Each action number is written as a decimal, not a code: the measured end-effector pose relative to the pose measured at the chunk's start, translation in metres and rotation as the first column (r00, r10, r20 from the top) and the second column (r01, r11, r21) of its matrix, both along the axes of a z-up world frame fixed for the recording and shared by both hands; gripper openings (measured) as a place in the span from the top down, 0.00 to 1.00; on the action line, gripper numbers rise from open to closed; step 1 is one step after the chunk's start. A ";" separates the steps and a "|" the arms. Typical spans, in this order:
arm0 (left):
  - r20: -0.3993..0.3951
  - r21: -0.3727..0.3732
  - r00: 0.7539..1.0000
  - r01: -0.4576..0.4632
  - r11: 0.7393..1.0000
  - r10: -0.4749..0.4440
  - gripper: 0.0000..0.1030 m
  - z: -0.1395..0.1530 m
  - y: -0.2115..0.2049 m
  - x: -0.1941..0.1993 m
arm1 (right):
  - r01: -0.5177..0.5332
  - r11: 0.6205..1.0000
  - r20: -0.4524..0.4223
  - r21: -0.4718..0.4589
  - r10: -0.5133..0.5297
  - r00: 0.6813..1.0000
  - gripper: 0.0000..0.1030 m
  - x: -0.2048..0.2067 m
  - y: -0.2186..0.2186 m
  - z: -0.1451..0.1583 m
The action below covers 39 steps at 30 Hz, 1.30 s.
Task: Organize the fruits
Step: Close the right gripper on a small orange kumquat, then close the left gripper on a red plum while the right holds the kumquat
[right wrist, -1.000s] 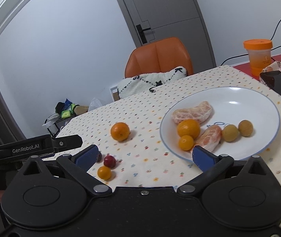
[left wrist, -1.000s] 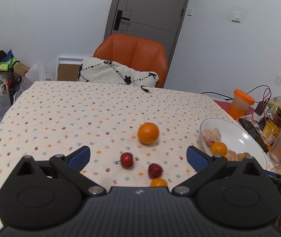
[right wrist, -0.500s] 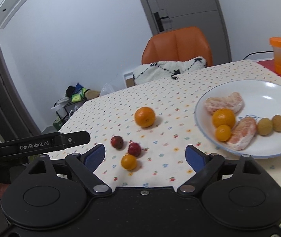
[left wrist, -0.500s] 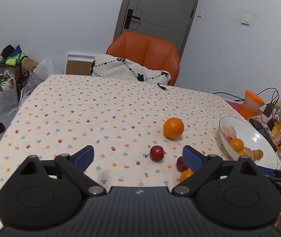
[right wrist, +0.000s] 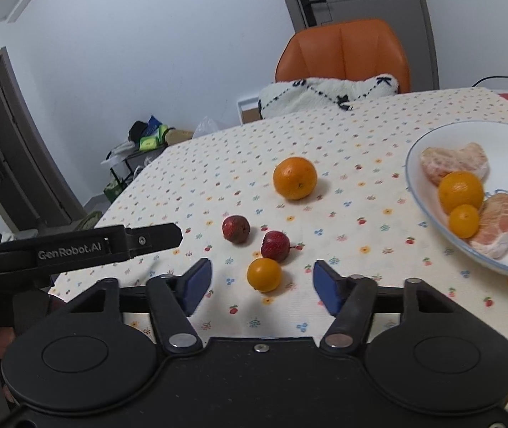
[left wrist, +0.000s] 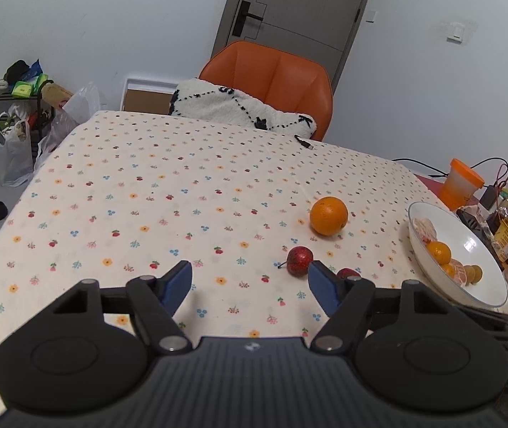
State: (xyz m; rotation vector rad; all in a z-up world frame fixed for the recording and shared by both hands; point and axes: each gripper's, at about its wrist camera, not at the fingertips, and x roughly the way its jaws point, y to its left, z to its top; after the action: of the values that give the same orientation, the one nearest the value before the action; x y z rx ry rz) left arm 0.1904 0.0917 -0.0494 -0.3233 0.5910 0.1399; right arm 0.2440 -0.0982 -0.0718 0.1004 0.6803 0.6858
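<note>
Fruits (right wrist: pixel 267 274) sit on a floral tablecloth (left wrist: pixel 154 192) before an orange chair (left wrist: pixel 272 78).

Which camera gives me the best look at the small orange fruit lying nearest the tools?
The right wrist view: the small orange fruit sits whole between the open right tool. In the left wrist view it is hidden behind the left tool.

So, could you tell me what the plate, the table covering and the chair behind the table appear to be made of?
The plate looks like glazed ceramic: glossy white with bright highlights and a thin blue rim line. The table covering seems to be printed cloth, matte cream with small flowers and cherries, though coated fabric cannot be ruled out. The chair looks like smooth orange leather or faux leather, with stitched panels and a soft sheen.
</note>
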 end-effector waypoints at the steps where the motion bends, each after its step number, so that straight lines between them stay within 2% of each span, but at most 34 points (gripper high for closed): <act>1: 0.001 -0.003 1.000 0.000 1.000 0.000 0.31 0.000 0.000 0.000 | -0.001 1.000 -0.005 -0.003 0.001 1.000 0.48 0.002 0.002 -0.001; 7: -0.010 -0.006 1.000 0.002 1.000 -0.002 0.31 -0.003 0.001 0.005 | -0.008 1.000 -0.020 -0.007 0.007 1.000 0.55 0.006 0.009 -0.007; 10: -0.016 -0.009 1.000 -0.004 1.000 0.003 0.31 -0.005 0.001 0.007 | -0.021 1.000 -0.027 -0.014 0.021 0.999 0.78 0.008 0.012 -0.011; 14: -0.021 -0.008 1.000 -0.002 1.000 0.002 0.31 -0.004 0.000 0.011 | -0.020 1.000 0.002 0.005 0.020 1.000 0.79 0.005 0.007 -0.007; 27: -0.032 0.009 0.999 0.030 0.999 -0.030 0.31 -0.010 -0.019 0.032 | 0.034 0.998 0.000 0.045 -0.034 0.999 0.79 0.015 -0.023 0.000; 29: -0.036 0.011 0.999 0.038 0.999 -0.038 0.36 -0.012 -0.022 0.036 | 0.041 0.998 -0.001 0.050 -0.041 0.999 0.79 0.017 -0.027 0.000; 33: -0.046 0.013 0.997 0.058 0.998 -0.057 0.39 -0.015 -0.029 0.044 | 0.056 0.997 -0.001 0.059 -0.056 0.998 0.79 0.019 -0.034 0.001; 39: -0.057 0.028 0.997 0.060 0.998 -0.058 0.54 -0.020 -0.035 0.053 | 0.077 0.995 -0.004 0.066 -0.077 0.997 0.79 0.023 -0.044 0.001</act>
State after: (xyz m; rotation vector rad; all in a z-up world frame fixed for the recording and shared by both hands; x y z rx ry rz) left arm 0.2436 0.0570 -0.0698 -0.2741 0.6531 0.1012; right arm 0.2670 -0.1419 -0.0711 0.1877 0.6520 0.6342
